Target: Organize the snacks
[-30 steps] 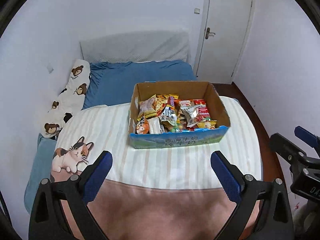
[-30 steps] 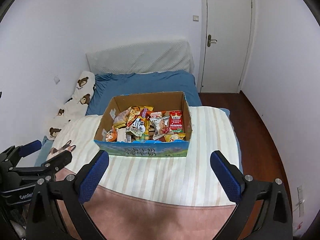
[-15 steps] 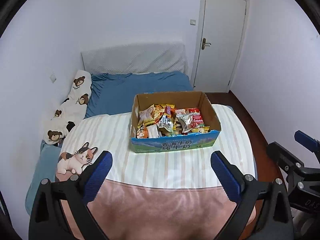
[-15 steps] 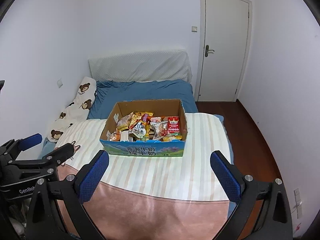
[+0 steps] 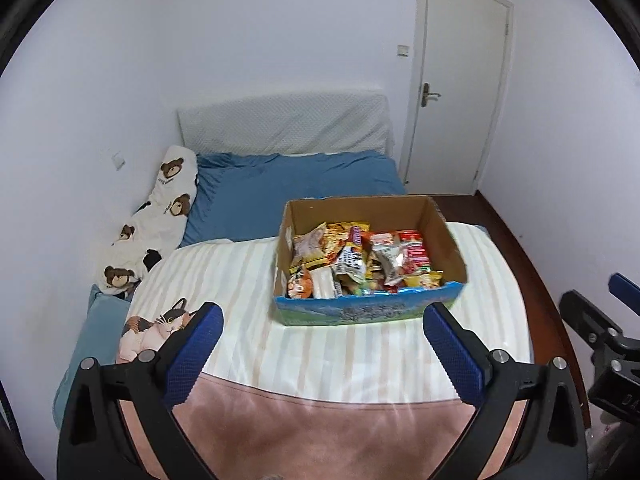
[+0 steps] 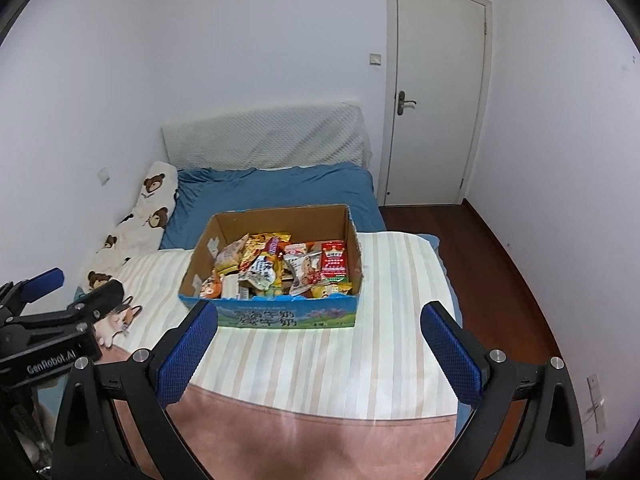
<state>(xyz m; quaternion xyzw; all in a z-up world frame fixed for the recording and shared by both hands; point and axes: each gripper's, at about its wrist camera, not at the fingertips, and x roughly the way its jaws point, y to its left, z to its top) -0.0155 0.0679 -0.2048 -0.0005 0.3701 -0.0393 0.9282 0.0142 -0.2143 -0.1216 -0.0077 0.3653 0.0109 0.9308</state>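
1. A cardboard box (image 5: 370,258) sits on the striped blanket (image 5: 248,336) on the bed. It is open at the top.
2. The box is full of snack packets (image 5: 360,258), all mixed in a heap. A red packet (image 6: 333,261) lies on the right side of the box. An orange round one (image 5: 299,286) is in the front left corner of the box.
3. The front of the box is blue with a picture on it.
4. The left tongs (image 5: 323,344) are spread wide and grip nothing. They hang in front of the box, not touching it.
5. The right tongs (image 6: 319,346) are spread wide too, with nothing between them. They are also in front of the box and apart from it.
6. A cat picture (image 5: 160,330) is on the blanket, to the left of the box.
7. A long bear pillow (image 5: 154,220) lies by the wall, left of the box.
8. A blue sheet (image 5: 296,188) covers the bed behind the box.
9. A white door (image 5: 460,92) stands shut, behind the box and to its right.
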